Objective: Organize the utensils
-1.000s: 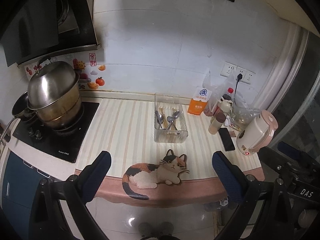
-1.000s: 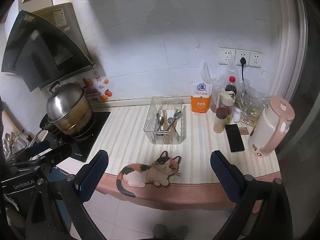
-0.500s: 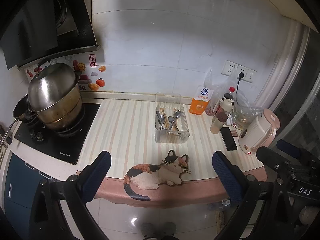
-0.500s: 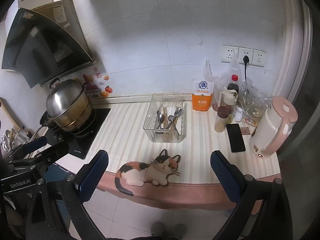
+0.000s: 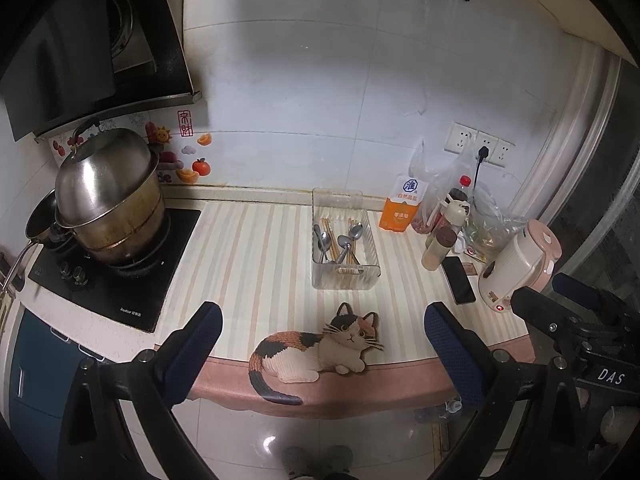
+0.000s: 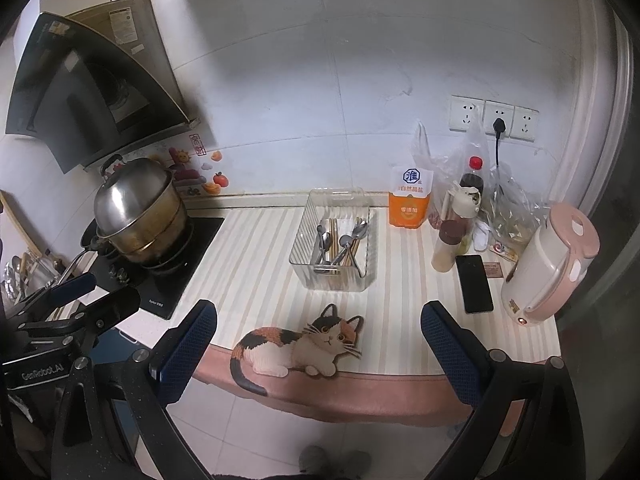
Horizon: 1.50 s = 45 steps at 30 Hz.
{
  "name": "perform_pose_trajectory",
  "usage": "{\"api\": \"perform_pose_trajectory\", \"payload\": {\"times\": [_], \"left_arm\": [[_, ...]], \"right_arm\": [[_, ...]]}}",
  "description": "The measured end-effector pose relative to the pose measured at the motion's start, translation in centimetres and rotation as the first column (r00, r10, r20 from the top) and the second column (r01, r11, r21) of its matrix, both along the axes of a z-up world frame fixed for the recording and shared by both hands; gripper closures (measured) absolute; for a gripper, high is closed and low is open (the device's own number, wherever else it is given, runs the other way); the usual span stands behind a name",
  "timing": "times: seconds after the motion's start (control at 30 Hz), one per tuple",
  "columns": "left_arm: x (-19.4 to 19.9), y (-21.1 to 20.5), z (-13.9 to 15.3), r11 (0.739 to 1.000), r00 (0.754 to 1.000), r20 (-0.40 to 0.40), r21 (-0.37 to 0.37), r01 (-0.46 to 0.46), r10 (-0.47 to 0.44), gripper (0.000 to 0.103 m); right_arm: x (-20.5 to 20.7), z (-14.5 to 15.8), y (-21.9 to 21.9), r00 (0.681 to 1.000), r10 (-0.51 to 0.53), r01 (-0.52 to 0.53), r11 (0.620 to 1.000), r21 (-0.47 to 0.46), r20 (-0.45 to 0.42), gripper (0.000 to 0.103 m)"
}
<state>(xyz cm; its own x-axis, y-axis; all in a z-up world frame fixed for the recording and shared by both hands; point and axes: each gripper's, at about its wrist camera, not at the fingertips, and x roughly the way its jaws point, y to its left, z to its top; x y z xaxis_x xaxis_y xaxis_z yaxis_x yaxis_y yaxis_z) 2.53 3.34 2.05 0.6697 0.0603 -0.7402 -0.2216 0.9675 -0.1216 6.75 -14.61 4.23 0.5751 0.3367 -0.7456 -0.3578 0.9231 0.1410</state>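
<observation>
A clear plastic bin (image 5: pixel 345 278) (image 6: pixel 334 280) stands on the striped counter mat and holds metal spoons (image 5: pixel 347 242) (image 6: pixel 358 230) and wooden chopsticks (image 5: pixel 328 236) (image 6: pixel 333 240) mixed together. My left gripper (image 5: pixel 320 344) is open and empty, held off the counter's front edge, well short of the bin. My right gripper (image 6: pixel 319 340) is also open and empty, at about the same distance. Each gripper shows in the other's view, the right one (image 5: pixel 576 320) at the right edge and the left one (image 6: pixel 72 312) at the left edge.
A steel pot (image 5: pixel 108 192) sits on the black hob (image 5: pixel 116 280) at left. An orange carton (image 5: pixel 402 208), bottles (image 5: pixel 440 248), plastic bags, a black phone (image 5: pixel 458 280) and a pink kettle (image 5: pixel 520 264) crowd the right. A cat-shaped mat (image 5: pixel 320 348) lies at the front edge.
Both grippers have drawn back and a little up from the counter, so the bin and counter look smaller and farther. Both stay open and empty.
</observation>
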Motion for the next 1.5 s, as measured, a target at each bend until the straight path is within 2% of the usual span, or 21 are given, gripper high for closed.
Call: {"api": "perform_pose_trajectory", "payload": {"times": [1.5], "left_arm": [[0.52, 0.26, 0.0, 0.999, 1.0, 0.004, -0.01, 0.03, -0.03, 0.0]], "right_arm": [[0.3, -0.41, 0.37, 1.0, -0.001, 0.001, 1.0, 0.0, -0.006, 0.0]]}}
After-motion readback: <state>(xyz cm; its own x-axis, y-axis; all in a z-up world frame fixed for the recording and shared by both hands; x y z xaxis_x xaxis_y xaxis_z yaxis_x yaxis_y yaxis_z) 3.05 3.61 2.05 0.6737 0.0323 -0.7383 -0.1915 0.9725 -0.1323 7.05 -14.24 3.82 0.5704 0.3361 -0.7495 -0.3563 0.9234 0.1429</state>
